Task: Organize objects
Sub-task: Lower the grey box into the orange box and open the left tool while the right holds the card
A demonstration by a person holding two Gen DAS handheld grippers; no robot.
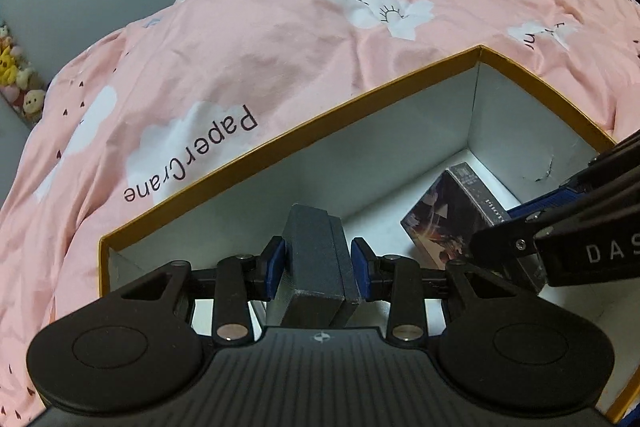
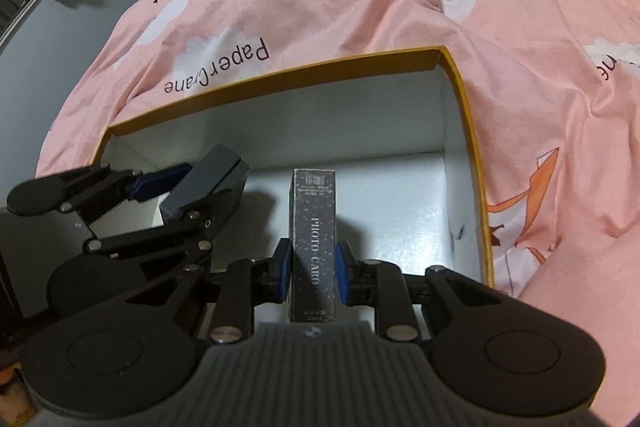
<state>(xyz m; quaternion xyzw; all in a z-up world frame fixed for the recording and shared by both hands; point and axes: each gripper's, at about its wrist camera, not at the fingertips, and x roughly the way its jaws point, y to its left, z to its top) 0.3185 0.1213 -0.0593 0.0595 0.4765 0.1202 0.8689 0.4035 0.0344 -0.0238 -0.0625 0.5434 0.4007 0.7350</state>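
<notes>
jaws of left gripper [image 1: 318, 259] pinching grey box [image 1: 316, 259], right gripper [image 2: 313, 263] pinching dark speckled photo-card box [image 2: 313, 247]

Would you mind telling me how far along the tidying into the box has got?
Nothing lies loose in the orange-rimmed box yet. In hand: the left claw grips a grey case, and the right claw grips the photo card box, both inside the walls. Left: releasing both.
</notes>
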